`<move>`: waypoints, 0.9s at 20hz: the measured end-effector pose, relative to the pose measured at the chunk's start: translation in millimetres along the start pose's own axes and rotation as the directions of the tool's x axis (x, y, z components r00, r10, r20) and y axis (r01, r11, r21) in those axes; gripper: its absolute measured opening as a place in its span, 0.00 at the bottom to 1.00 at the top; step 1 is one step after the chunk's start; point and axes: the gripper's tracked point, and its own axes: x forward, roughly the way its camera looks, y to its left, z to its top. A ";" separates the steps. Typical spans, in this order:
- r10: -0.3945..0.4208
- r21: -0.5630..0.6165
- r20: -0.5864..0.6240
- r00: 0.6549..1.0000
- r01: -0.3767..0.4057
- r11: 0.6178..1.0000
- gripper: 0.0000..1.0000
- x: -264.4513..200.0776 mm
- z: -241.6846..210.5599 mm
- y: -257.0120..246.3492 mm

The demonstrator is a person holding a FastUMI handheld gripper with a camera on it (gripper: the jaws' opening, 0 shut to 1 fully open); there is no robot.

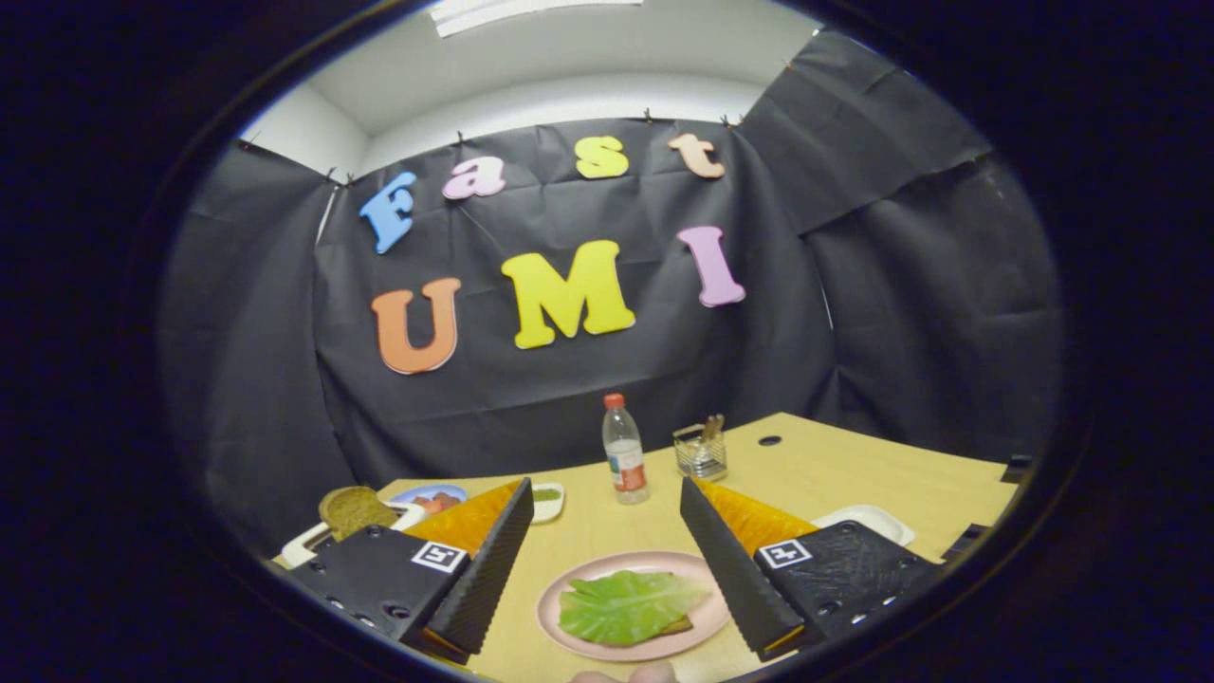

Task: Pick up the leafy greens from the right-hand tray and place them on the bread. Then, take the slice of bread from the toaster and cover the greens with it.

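Currently the gripper [600,560] is seen with its two fingers spread wide apart and nothing clamped between them. In the gap between the fingers a pink plate [560,593] is set on the wooden table [835,474], and on the plate the leafy greens [626,605] are laid flat over a slice of bread [675,626], of which only a brown edge can be made out beneath the leaf. The greens are untouched by either finger. Behind the left finger a white toaster [308,543] is found, and a second slice of bread [353,509], brown and rounded, is seen standing up out of its slot. Just beyond it a blue-rimmed plate [432,493] with some reddish food is partly hidden, and beside the left finger's tip a small white dish [548,501] holding something green is placed. Behind the right finger a white tray [868,520] is partly covered; its contents cannot be told. Further back, beyond the fingers, a clear bottle [624,460] with a red cap is stood upright, and near it a small wire basket [700,453] holding a few items is set. A fingertip [626,674] of the person is glimpsed just below the plate.
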 end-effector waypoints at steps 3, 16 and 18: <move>0.070 -0.017 0.005 0.998 -0.069 0.997 0.96 1.0 6.8 55.5; 0.169 -0.140 -0.170 0.971 -0.193 0.971 0.92 18.4 -72.2 203.5; 0.149 -0.150 -0.205 0.967 -0.182 0.972 0.88 24.7 -84.5 205.2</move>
